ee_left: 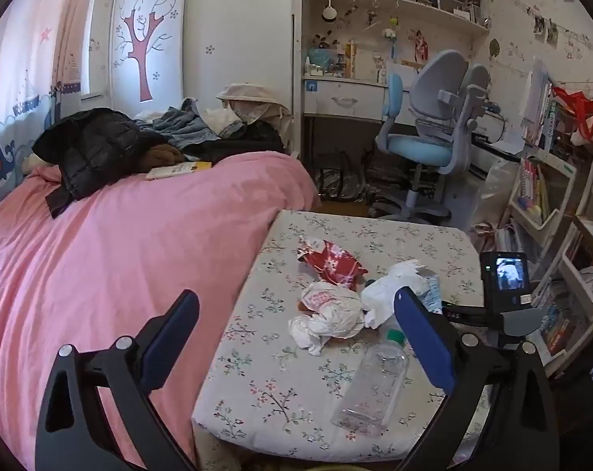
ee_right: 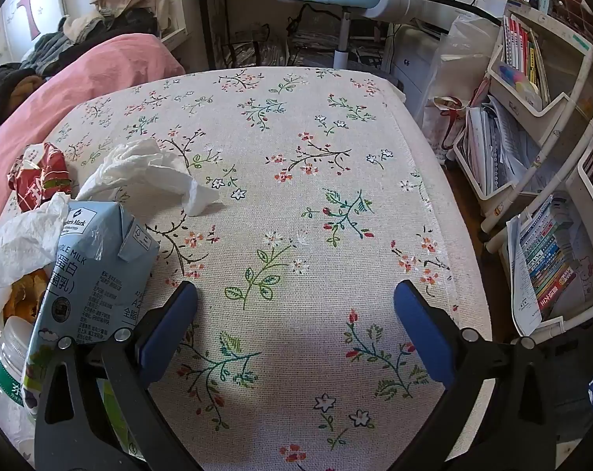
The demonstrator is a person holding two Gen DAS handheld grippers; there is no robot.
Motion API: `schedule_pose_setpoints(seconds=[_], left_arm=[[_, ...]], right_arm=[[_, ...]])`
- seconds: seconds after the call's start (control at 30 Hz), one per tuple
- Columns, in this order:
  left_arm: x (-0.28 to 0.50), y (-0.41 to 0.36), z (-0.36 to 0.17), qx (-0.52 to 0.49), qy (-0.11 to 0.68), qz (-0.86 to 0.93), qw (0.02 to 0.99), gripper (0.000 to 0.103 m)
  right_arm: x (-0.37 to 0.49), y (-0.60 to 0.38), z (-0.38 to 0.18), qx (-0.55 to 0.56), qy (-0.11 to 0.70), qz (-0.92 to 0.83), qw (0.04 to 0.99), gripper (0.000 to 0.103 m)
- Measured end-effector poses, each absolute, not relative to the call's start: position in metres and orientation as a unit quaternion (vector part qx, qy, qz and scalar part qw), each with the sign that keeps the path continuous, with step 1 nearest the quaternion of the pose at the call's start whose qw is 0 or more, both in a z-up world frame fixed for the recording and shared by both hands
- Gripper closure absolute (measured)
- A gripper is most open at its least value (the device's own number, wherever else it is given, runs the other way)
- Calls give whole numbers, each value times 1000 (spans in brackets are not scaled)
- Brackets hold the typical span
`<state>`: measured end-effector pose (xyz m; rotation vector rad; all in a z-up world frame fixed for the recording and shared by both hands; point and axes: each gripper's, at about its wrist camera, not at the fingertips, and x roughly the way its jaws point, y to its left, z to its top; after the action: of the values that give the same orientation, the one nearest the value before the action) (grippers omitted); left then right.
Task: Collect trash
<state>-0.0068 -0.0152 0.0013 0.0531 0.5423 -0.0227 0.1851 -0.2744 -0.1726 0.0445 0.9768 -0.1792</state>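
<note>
A table with a flowered cloth (ee_left: 273,376) holds a heap of trash. In the left wrist view I see a red wrapper (ee_left: 330,261), a crumpled white bag (ee_left: 328,314), a white tissue (ee_left: 390,288) and a clear plastic bottle (ee_left: 375,384) lying on its side. My left gripper (ee_left: 296,300) hangs open above the heap's near side, touching nothing. In the right wrist view my right gripper (ee_right: 295,294) stands open over bare cloth (ee_right: 335,204). A light blue milk carton (ee_right: 100,267) stands just left of its left finger, with the tissue (ee_right: 151,172) and red wrapper (ee_right: 37,180) beyond.
A bed with a pink cover (ee_left: 120,243) and piled clothes (ee_left: 100,145) borders the table on the left. A blue desk chair (ee_left: 426,145) stands beyond it. White shelf carts of books (ee_right: 532,62) line the right side. A green-labelled bottle (ee_right: 10,353) lies by the carton.
</note>
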Motion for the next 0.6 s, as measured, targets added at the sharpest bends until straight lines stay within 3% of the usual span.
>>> schedule_pose_setpoints(seconds=[0.2,0.6], left_arm=[[-6,3,-3,-15,280,-12,960,8],[2,-9,-8,11,300,-3,954,8]], right_arm=[[187,-271,-175,21,469,-86,879,7],[187,-278,-166,30,494,-73,866,8]])
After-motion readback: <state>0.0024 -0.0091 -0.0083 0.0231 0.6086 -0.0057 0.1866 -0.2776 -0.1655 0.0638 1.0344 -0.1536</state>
